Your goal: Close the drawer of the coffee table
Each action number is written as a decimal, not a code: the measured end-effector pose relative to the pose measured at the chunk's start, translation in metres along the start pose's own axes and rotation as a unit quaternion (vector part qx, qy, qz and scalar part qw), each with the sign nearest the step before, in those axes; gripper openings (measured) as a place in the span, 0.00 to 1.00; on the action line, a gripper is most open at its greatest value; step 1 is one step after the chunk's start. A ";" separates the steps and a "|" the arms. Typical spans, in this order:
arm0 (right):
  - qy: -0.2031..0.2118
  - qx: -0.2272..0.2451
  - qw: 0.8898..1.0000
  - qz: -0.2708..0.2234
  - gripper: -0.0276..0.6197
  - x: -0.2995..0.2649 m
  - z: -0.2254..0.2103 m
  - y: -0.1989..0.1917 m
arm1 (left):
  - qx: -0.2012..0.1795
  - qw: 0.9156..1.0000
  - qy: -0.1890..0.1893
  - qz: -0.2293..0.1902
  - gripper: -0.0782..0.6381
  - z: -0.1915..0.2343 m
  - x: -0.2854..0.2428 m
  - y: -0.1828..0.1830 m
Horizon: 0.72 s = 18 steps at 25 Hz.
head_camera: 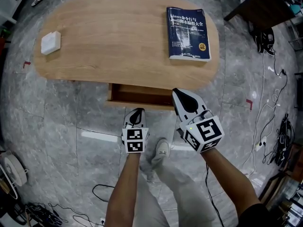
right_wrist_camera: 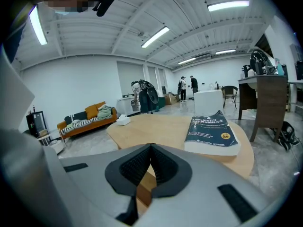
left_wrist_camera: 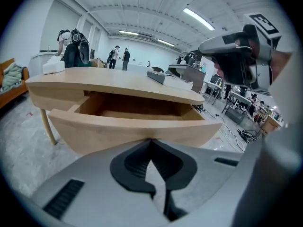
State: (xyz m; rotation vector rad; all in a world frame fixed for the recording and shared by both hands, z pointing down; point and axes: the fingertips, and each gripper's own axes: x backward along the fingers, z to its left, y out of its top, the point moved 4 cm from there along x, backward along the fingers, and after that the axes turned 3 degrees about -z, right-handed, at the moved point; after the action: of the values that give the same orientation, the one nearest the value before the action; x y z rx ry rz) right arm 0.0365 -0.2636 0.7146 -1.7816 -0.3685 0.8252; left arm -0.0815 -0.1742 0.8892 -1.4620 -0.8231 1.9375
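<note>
The oval wooden coffee table (head_camera: pixel 118 37) has its drawer (head_camera: pixel 142 94) pulled out toward me, and nothing shows inside it. My left gripper (head_camera: pixel 138 110) is shut, its tips right at the drawer's front panel (left_wrist_camera: pixel 132 129); whether they touch I cannot tell. In the left gripper view the jaws of this gripper (left_wrist_camera: pixel 151 141) meet just below the panel's lower edge. My right gripper (head_camera: pixel 177 92) is shut too and hovers higher, over the drawer's right end. In its own view the right gripper (right_wrist_camera: pixel 151 145) looks over the tabletop (right_wrist_camera: pixel 161 126).
A dark blue book (head_camera: pixel 188 26) lies on the table's right part, a small white box (head_camera: pixel 50 42) on its left. My shoe (head_camera: pixel 162 149) stands on the marble floor below the drawer. Cables (head_camera: pixel 265 126) trail at the right, and a dark desk (head_camera: pixel 265 4) stands beyond.
</note>
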 end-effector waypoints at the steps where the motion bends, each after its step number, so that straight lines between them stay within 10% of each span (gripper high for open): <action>1: 0.001 0.000 1.000 0.000 0.06 0.000 0.000 0.000 | -0.001 1.000 0.000 0.000 0.11 0.000 0.000 0.000; 18: -0.003 -0.008 1.000 -0.002 0.06 0.000 -0.007 -0.002 | -0.017 1.000 0.003 0.007 0.11 0.006 -0.022 0.020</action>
State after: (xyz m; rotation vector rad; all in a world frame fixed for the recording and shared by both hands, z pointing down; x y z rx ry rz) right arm 0.0417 -0.2683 0.7181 -1.7924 -0.3827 0.8278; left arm -0.0836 -0.2043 0.8884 -1.4953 -0.8496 1.9373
